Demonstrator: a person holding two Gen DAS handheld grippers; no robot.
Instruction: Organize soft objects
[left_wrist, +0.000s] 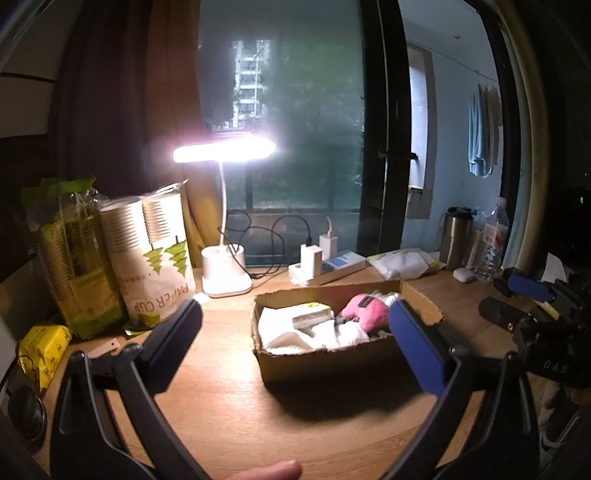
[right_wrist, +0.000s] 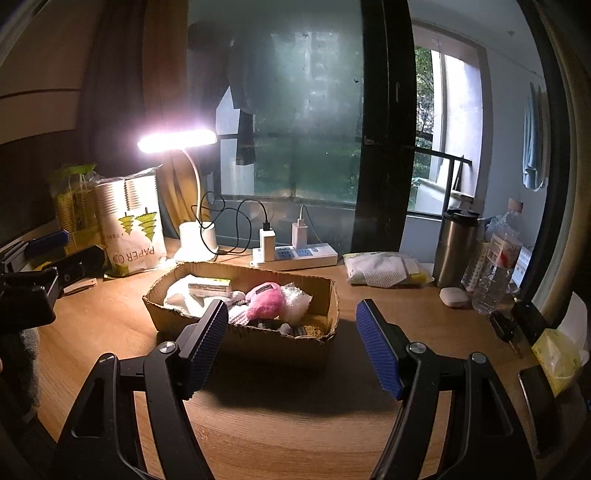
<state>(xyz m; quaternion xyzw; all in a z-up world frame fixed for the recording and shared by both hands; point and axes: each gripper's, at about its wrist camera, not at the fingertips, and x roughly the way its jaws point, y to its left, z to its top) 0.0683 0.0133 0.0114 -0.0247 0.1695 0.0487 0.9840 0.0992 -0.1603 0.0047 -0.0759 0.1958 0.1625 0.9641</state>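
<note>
A shallow cardboard box (left_wrist: 325, 362) (right_wrist: 273, 343) sits in the middle of the wooden desk. It holds a pink plush toy (left_wrist: 364, 312) (right_wrist: 266, 299), a white towel (left_wrist: 288, 332) (right_wrist: 179, 293), a yellow and white packet (left_wrist: 312, 314) (right_wrist: 208, 286) and a wad of bubble wrap (right_wrist: 297, 299). My left gripper (left_wrist: 295, 308) hovers just short of the box's near side, jaws spread very wide with nothing between them. My right gripper (right_wrist: 291, 308) stands open before the box's front wall, also holding nothing. Each gripper shows at the edge of the other's view.
A lit desk lamp (left_wrist: 225, 147) and bags of paper cups (left_wrist: 155, 258) stand at the back left. Behind the box lies a power strip (right_wrist: 295, 254) with chargers. To the right are a pack of white cloth (right_wrist: 384, 269), a steel flask (right_wrist: 456, 247), a water bottle (right_wrist: 498, 266) and an earbud case (right_wrist: 454, 295).
</note>
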